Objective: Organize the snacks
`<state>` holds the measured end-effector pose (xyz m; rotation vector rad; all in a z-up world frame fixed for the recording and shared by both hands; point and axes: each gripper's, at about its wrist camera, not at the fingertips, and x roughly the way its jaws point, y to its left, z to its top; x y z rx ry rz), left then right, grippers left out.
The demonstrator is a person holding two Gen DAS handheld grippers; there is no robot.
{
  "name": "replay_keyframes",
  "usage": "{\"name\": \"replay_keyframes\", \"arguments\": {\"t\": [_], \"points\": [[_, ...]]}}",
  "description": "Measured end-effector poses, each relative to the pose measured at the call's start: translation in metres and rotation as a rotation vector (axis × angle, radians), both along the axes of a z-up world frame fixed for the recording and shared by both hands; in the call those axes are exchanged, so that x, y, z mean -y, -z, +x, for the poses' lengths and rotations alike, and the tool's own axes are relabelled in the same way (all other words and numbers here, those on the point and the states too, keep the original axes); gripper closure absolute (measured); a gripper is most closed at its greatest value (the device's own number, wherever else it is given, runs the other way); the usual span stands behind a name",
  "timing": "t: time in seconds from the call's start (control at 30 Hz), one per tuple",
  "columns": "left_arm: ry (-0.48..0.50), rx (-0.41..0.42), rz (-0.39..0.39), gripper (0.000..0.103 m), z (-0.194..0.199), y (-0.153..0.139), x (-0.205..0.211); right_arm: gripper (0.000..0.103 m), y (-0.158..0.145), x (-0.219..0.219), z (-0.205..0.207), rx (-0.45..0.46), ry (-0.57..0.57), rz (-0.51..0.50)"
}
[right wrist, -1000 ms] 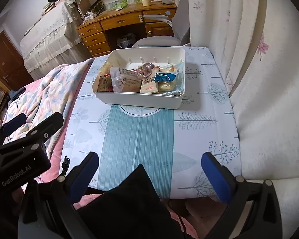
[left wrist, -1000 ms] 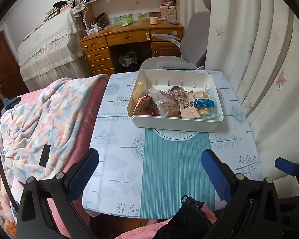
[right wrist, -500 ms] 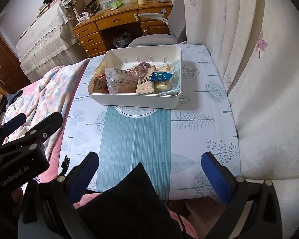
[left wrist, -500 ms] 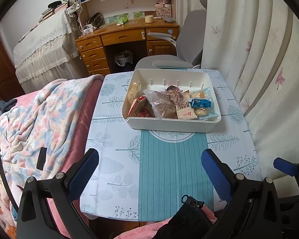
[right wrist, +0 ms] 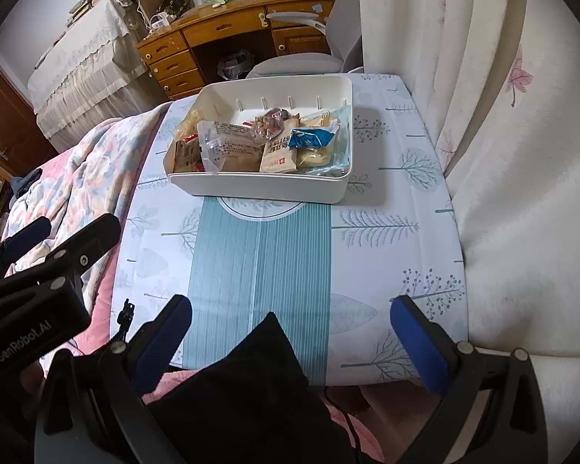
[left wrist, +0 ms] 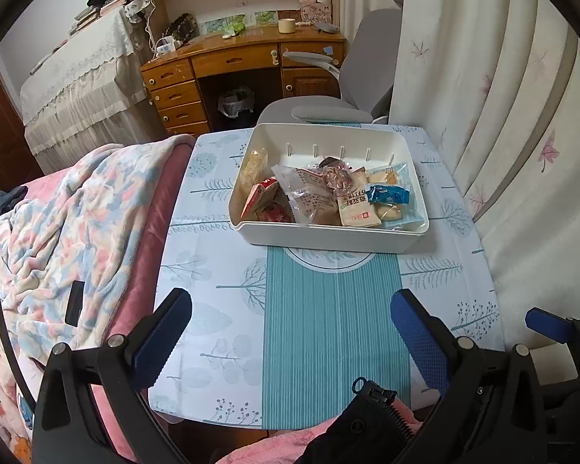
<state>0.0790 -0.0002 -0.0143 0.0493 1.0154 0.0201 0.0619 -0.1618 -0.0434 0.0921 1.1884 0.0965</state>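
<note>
We've pulled both grippers back a touch, so the bin looks farther off. Left view: white bin (left wrist: pixel 330 232) on the table (left wrist: pixel 220 270), piled with snacks (left wrist: pixel 321 193); left gripper (left wrist: pixel 290 332) wide open, empty. Right view: blue packet (right wrist: pixel 309 138) on top; right gripper (right wrist: pixel 290 332) also spread, holding nothing.

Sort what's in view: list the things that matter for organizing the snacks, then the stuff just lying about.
For the job:
white bin
snack packets
blue wrapper

Lying about:
floral blanket
wooden desk
grey chair
curtain
</note>
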Motion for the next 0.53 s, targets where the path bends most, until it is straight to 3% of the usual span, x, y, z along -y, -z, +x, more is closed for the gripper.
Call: {"name": "replay_keyframes", "arguments": {"t": [0.53], "points": [[0.007,-0.047,-0.01,0.001,0.0101,0.0094,-0.0018,0.0,0.01,-0.0024,0.01,-0.055,-0.004,-0.006]]}}
